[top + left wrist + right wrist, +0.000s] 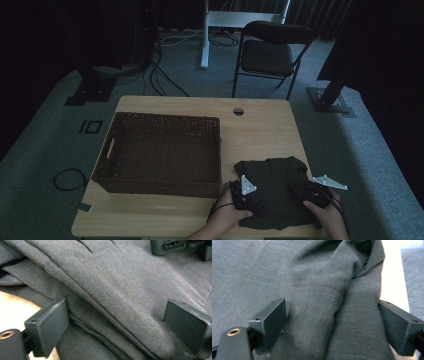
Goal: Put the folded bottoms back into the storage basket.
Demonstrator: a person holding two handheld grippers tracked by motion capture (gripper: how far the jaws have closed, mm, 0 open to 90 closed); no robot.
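Dim room, grey carpet, folding chair (269, 52) past the far edge of a light wood table (260, 125). Wicker basket (160, 152) sits on the table's left half, nothing visible inside. Dark shirt (274, 192) lies bunched at the near right edge, just right of the basket, apparently not touching it. Left gripper (243, 196) is on the shirt's left side, right gripper (314, 194) on its right side, a hand behind each. In the left gripper view the jaws stand wide apart, straddling a thick folded ridge of shirt (120, 297); pads don't look to be pressing it, so no grip. Right gripper view: jaws likewise spread, a rumpled fold of cloth (329, 312) between them, left pad close to or brushing the fabric, no clamp that I can see. The cloth looks like soft knit: light, limp, zero stiffness, not fragile, decent friction on the pads. It'll sag and unfold from wherever it's picked, so a single-layer pinch risks trailing the rest across the table. Best bet, I think: close on the doubled ridges already between the jaws, one per side, so several layers get caught together. Lift both sides evenly or the bundle will droop in the middle and could snag the basket rim. Slip risk is low unless only an edge is caught.
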